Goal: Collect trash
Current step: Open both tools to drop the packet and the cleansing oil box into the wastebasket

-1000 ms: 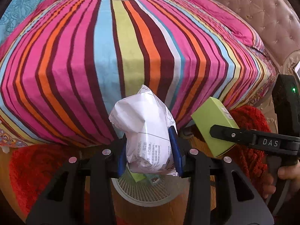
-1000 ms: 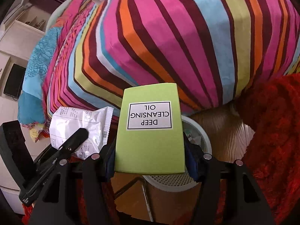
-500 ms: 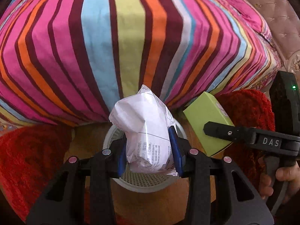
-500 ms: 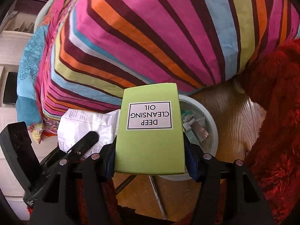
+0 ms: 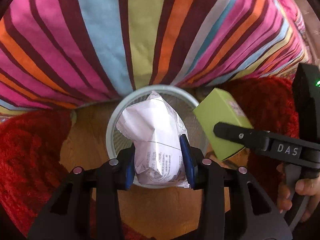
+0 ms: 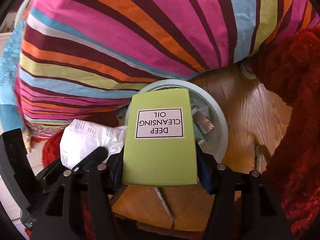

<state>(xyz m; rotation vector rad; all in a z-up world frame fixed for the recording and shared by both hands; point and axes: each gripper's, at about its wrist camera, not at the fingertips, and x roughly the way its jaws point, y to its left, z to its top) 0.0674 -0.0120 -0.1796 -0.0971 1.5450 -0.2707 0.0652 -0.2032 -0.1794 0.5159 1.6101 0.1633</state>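
White wrapper (image 5: pixel 158 140): crinkled printed packet, clamped upright between the blue pads (image 5: pixel 187 156) of the left gripper (image 5: pixel 159 158); in the left wrist view it hangs directly over the mouth of the bin; jaws closed on it.
Green carton (image 6: pixel 160 140): box labelled DEEP CLEANSING OIL, gripped at its lower sides by the right gripper (image 6: pixel 160 172); jaws closed on it; its upper end overlaps the near rim of the bin, while the left wrist view places it at the rim's right edge rather than over the centre.
Mesh wastebasket (image 5: pixel 118 116): pale round rim, mesh wall, standing on the wooden floor (image 5: pixel 160 206) close against the hanging striped bedcover (image 5: pixel 140 40); other wrappers already lie inside (image 6: pixel 204 120).
Step in hand: release of both items into the wastebasket; judged close to completion for the wrapper, slightly short for the carton.
Procedure, wrapper: open the left jaws fully; the light film may cling to a pad, so lift straight up only after it falls.
Procedure, carton: bring the right gripper inward until the whole box is over the opening; tilt the far end down; then open.
Sequence: release one at a time; the two grippers sit close together and could collide.
Hazard: a carton corner striking the rim could tip it onto the red shag rug (image 6: pixel 296 100).
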